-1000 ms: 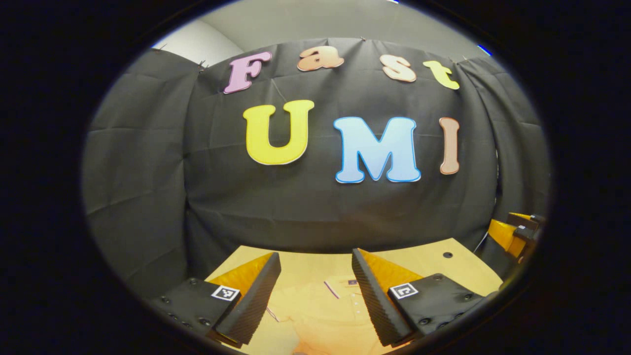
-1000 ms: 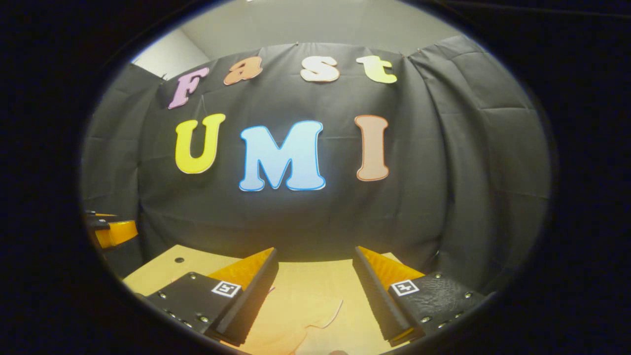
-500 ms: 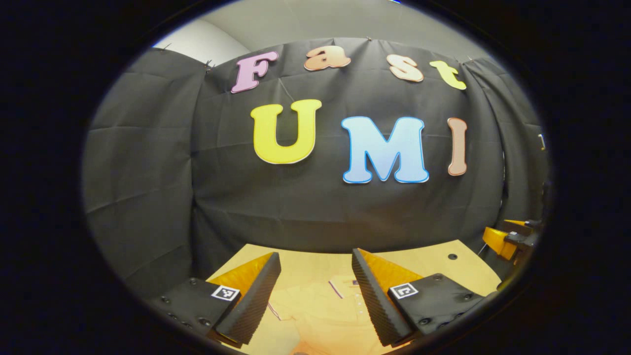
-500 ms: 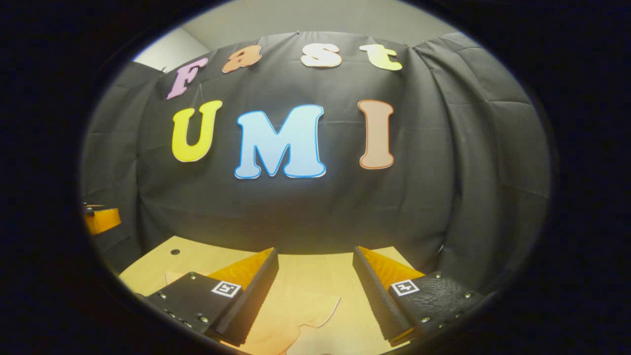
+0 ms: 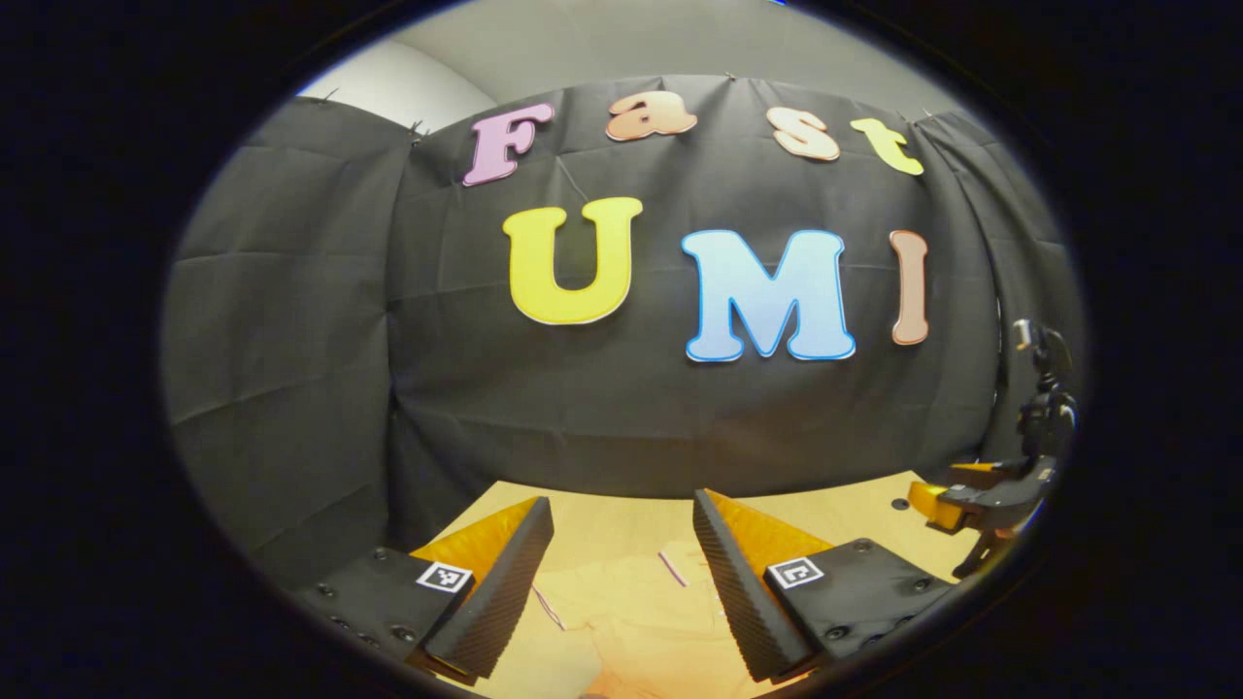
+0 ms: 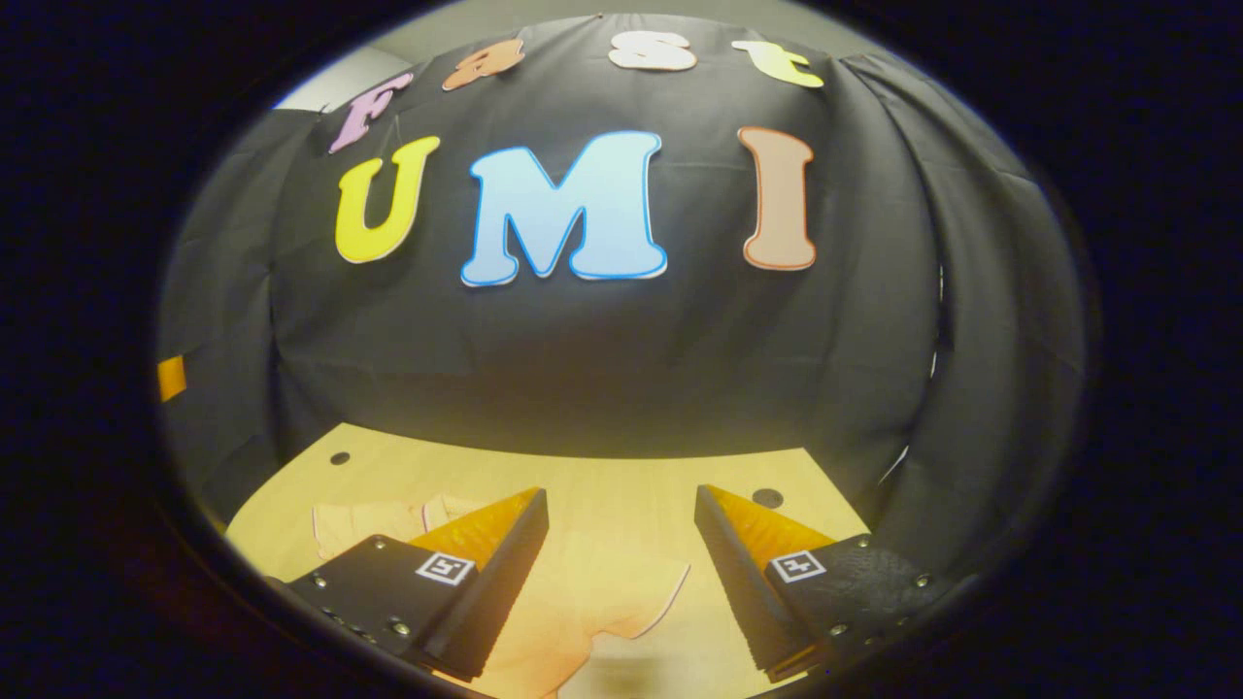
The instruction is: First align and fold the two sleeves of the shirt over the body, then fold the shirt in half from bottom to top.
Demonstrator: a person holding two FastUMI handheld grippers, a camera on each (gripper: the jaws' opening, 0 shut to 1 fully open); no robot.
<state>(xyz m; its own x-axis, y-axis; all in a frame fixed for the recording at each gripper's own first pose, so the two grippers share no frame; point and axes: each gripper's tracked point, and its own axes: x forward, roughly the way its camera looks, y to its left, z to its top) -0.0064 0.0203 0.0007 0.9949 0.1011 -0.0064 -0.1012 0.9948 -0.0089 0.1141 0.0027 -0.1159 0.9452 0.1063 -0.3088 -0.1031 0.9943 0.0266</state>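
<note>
The shirt (image 6: 583,612) lies flat on the tabletop (image 6: 621,476), its right sleeve (image 6: 631,597) just below and ahead of the right claw (image 6: 621,573), the nearer one; both it and the left claw (image 5: 621,573) gape wide, holding nothing

Left gripper view: camera rides low over the table (image 5: 855,510), facing forward and near level toward the booth wall (image 5: 621,408). Own fingers (image 5: 505,582) frame the bottom edge; the shirt (image 5: 641,621) lies close below between them. The right gripper (image 5: 971,495) sits at the far right edge.

Right gripper view: camera looks the same way toward the wall (image 6: 621,369) but is pitched further down, taking in more of the table (image 6: 583,471). Own fingers (image 6: 500,568) at the bottom, shirt (image 6: 583,602) just beneath.

Shared: the wall, the table's far edge, the shirt.
</note>
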